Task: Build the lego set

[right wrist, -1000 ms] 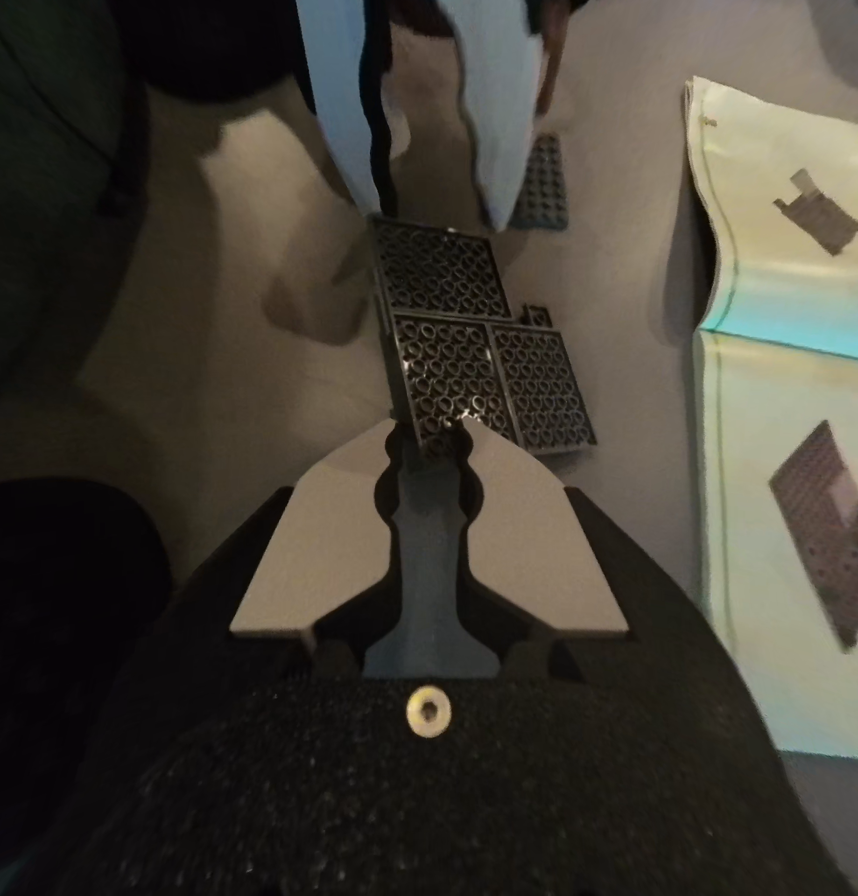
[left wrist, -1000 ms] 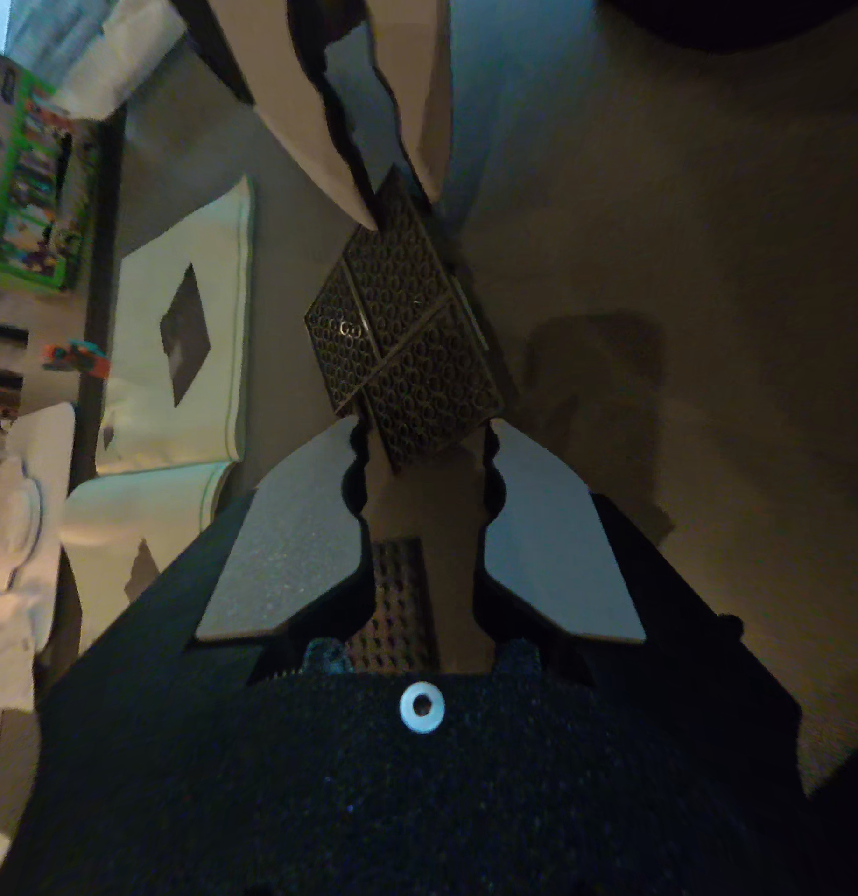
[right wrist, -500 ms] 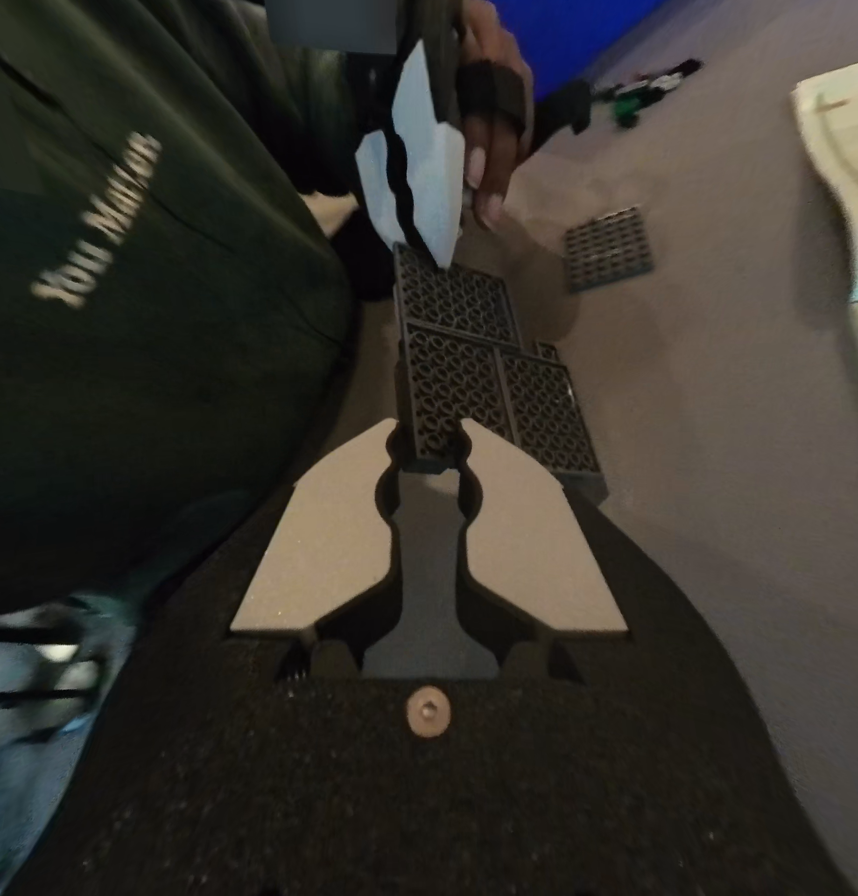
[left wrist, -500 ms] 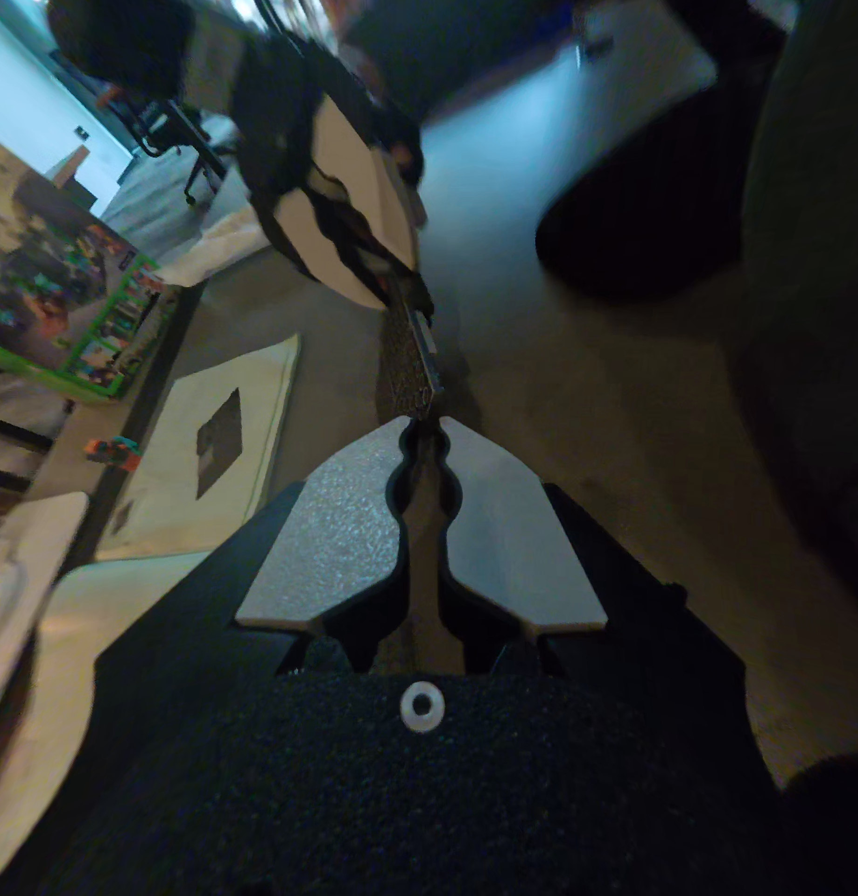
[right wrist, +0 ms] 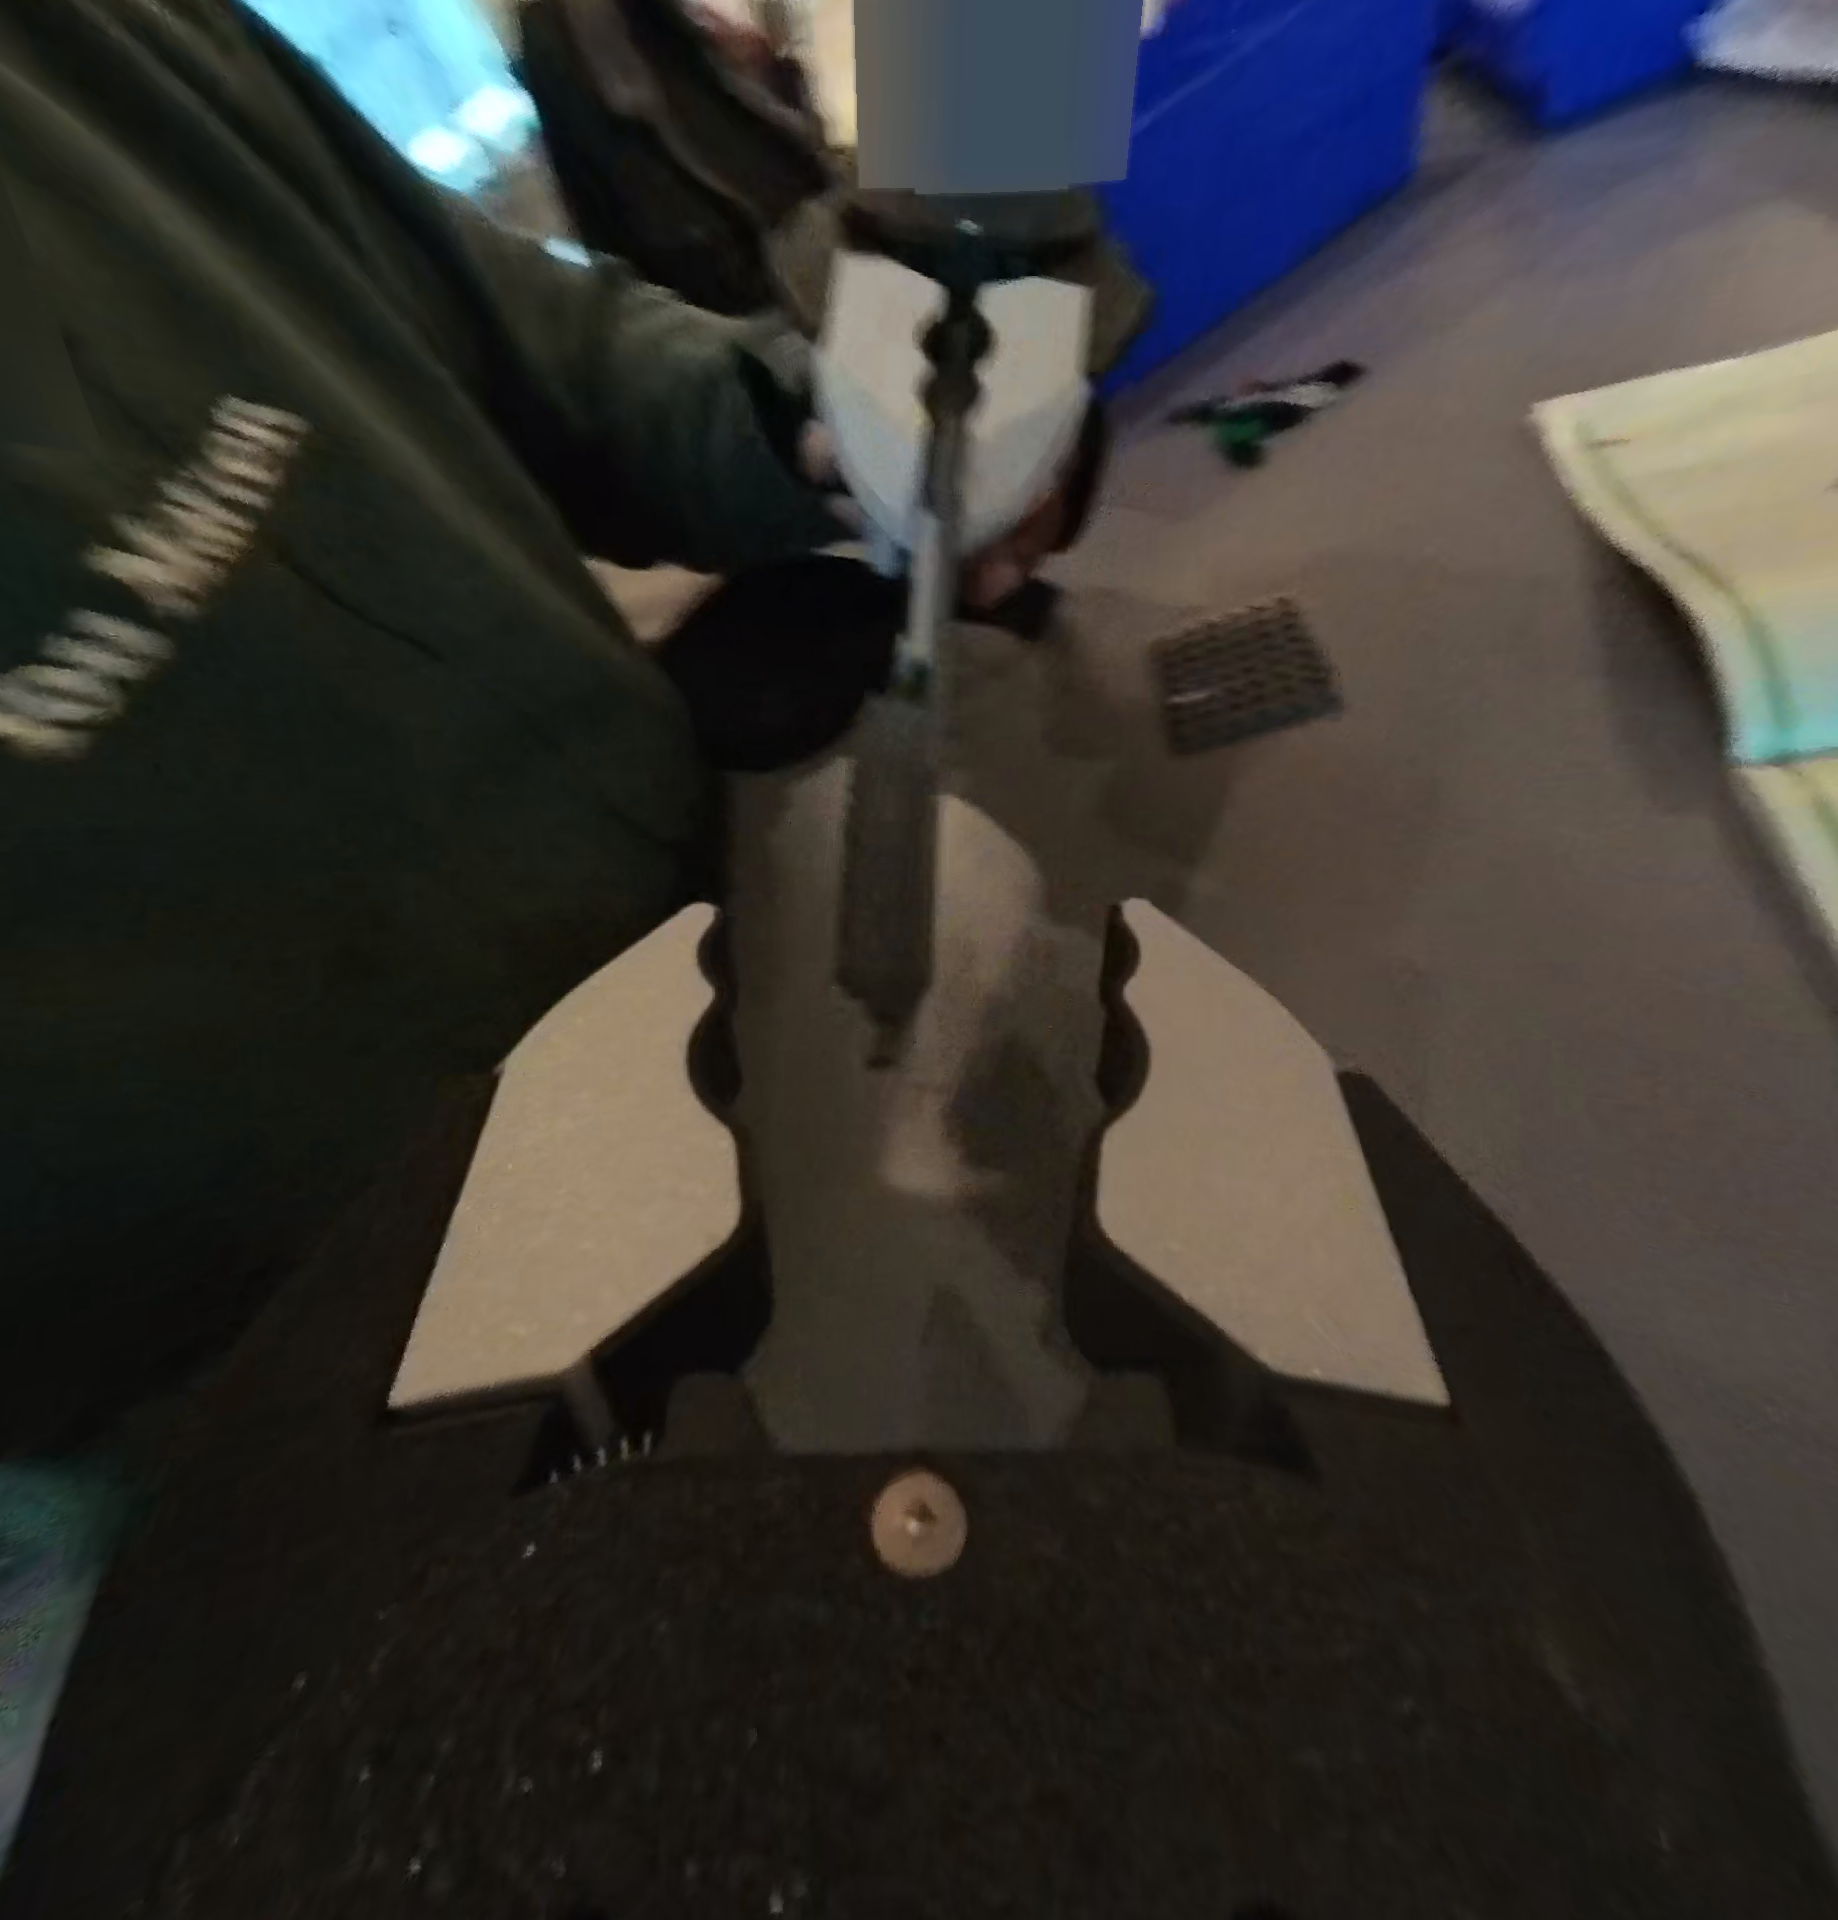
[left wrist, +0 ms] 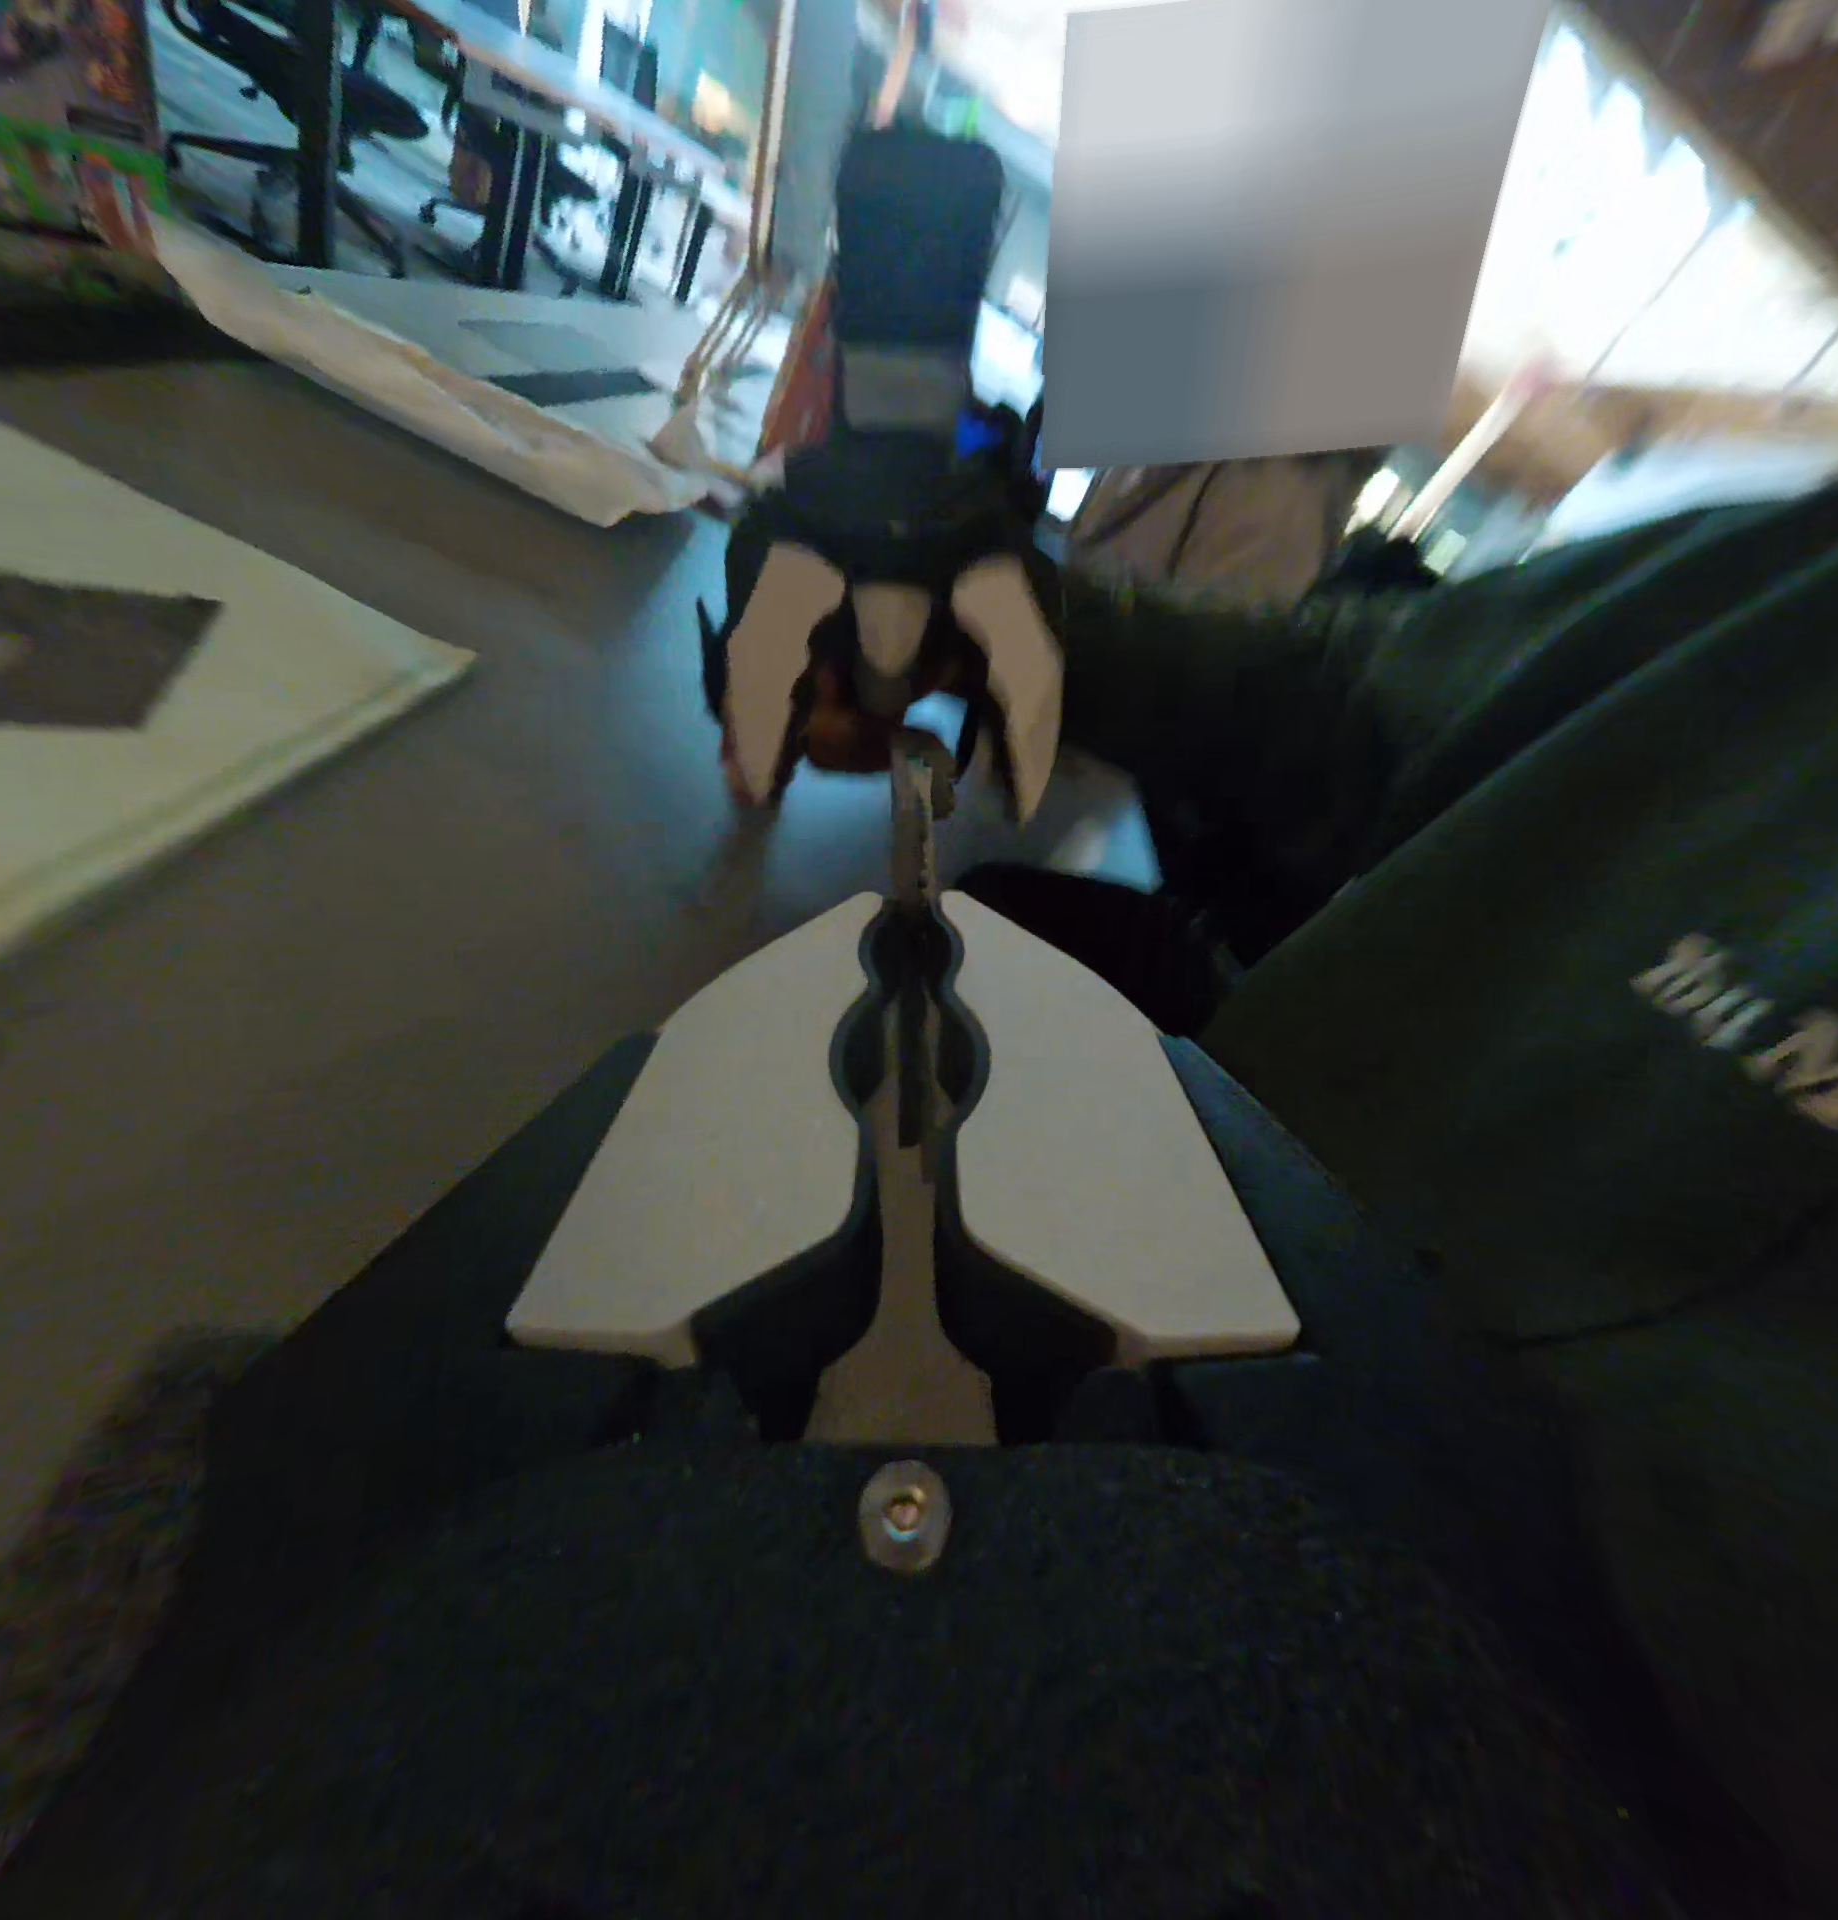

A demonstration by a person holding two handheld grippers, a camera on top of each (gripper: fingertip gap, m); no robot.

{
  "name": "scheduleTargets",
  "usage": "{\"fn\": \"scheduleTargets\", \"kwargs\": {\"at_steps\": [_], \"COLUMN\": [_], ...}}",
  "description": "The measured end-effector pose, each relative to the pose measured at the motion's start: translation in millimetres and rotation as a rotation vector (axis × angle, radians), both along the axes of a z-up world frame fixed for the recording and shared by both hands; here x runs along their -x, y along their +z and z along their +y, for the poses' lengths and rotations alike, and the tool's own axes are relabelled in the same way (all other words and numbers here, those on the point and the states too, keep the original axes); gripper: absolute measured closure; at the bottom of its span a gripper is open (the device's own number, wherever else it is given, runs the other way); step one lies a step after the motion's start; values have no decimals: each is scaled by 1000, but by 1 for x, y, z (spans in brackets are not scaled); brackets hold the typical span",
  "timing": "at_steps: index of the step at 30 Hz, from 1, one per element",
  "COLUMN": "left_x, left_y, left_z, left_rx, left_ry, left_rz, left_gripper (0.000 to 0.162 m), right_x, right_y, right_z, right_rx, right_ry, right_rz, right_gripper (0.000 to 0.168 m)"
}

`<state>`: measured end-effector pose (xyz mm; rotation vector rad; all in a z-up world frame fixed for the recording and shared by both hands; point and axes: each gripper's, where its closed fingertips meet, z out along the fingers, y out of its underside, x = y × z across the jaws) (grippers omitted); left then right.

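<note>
A dark grey plate assembly is held edge-on above the table. My left gripper is shut on its near edge. In the right wrist view the same assembly runs from the left gripper, farther off, towards me. My right gripper is open with its jaws wide apart, and the assembly's near end hangs between them without touching. The right gripper also shows in the left wrist view, open around the assembly's far end.
A loose dark studded plate lies on the grey table. An open instruction booklet lies to the right and also shows in the left wrist view. A person's dark green sleeve fills the left. Blue bins stand behind. Across from one pair of fingers to the other is roughly 8 cm.
My right gripper has opened and let go of the plate assembly. My left gripper has shut on it. The assembly has turned from flat to edge-on and both views have tilted up.
</note>
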<state>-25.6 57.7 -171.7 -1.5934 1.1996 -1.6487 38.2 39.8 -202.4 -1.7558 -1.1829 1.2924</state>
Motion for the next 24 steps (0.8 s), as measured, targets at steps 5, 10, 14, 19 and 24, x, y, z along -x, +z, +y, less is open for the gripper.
{"fn": "scheduleTargets", "kwargs": {"at_steps": [5,10,14,19,24], "left_x": [0,2,3,-1,0], "left_y": [3,6,1,-17,-17], "left_z": [6,13,9,2,2], "left_rx": [207,250,216,95,35], "left_ry": [19,45,31,38,9], "left_rz": [-106,-115,-59,62,79], "left_gripper": [158,157,135,145,153], "right_x": [27,30,30,34,36], "right_y": [3,12,13,11,10], "right_z": [-1,5,12,10,8], "right_rx": [-31,193,433,556,604], "right_ry": [-79,-67,-74,-41,-32], "right_rz": [54,90,168,219,247], "right_gripper": [132,160,160,160,160]}}
